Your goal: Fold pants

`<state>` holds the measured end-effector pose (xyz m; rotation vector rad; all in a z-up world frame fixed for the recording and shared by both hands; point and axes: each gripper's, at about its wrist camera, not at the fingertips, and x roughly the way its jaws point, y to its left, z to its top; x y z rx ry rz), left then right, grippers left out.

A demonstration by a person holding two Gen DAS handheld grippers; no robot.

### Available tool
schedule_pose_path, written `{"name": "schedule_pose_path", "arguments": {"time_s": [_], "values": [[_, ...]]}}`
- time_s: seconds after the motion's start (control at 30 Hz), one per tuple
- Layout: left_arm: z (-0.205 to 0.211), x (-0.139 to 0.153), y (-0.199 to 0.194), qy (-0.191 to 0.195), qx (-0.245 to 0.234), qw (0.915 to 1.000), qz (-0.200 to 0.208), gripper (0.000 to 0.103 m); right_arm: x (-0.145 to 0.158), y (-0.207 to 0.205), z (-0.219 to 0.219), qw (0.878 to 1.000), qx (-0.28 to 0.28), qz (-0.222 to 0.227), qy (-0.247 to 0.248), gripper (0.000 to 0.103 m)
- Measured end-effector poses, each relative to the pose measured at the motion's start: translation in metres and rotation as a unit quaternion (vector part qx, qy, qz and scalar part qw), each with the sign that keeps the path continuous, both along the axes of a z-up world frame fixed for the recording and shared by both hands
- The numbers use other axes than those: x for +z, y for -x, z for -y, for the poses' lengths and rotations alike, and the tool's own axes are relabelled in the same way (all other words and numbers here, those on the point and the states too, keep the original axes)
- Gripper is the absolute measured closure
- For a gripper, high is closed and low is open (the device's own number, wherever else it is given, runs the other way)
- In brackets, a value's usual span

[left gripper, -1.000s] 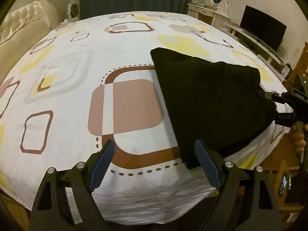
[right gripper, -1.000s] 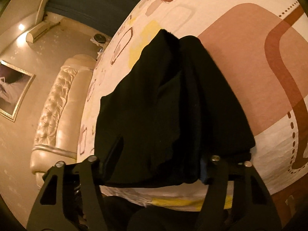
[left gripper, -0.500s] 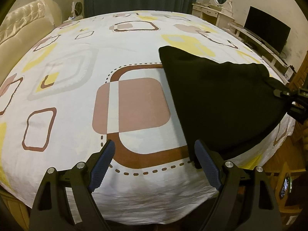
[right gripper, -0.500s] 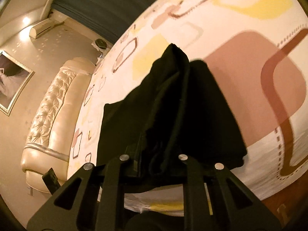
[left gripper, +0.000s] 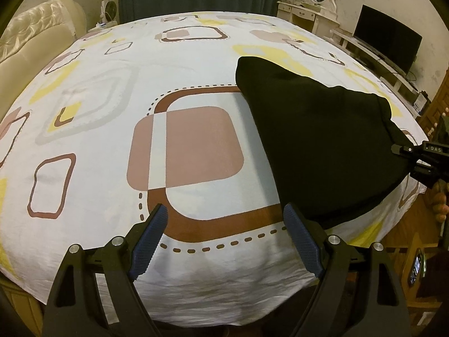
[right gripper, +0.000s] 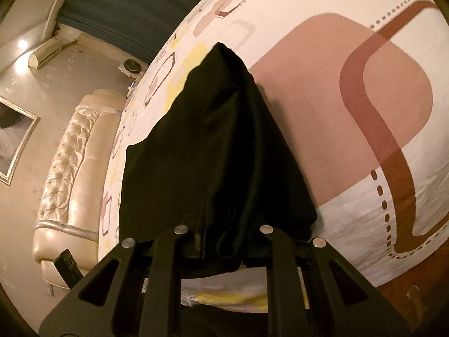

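Bed: your patterned sheet of brown, yellow and grey squares fills both views, with a padded cream headboard along one side.
Pants: the black pants lie bunched on the sheet near the bed's foot edge, tapering to a point away from your right gripper; one end is lifted off the sheet.
TV: a dark screen sits on a low white stand past the bed.
Right gripper: your jaws are pinched narrow on a gathered fold of the pants.
Left gripper: your blue pads stand wide apart above the sheet, holding nothing, just beside the pants' near edge.
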<state>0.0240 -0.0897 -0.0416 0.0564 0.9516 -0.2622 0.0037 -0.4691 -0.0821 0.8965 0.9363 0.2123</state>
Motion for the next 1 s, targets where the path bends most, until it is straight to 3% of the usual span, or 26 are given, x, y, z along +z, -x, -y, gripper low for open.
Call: {"name": "schedule_pose_path", "arguments": {"time_s": [0.5,0.73,0.83,0.93,1.0], "values": [[-0.003,-0.001,-0.002,0.024,0.005,0.9996,-0.016,0.020,-0.006,0.005,0.007,1.000,0.003,0.011,-0.022,0.087],[-0.005,0.000,-0.003,0.036,0.002,0.9991,-0.023,0.020,-0.005,0.016,0.027,0.999,-0.022,0.009,-0.026,0.083],[-0.008,-0.001,-0.004,0.060,0.000,0.9975,-0.036,0.020,0.002,0.024,0.041,0.999,-0.049,0.009,-0.016,0.077],[-0.009,-0.001,-0.009,0.107,-0.021,0.9922,-0.061,0.020,0.014,0.034,0.055,0.996,-0.084,0.011,0.011,0.052],[-0.010,0.000,-0.013,0.141,-0.034,0.9869,-0.071,0.020,0.018,0.038,0.061,0.995,-0.096,0.025,-0.007,0.042]]}}
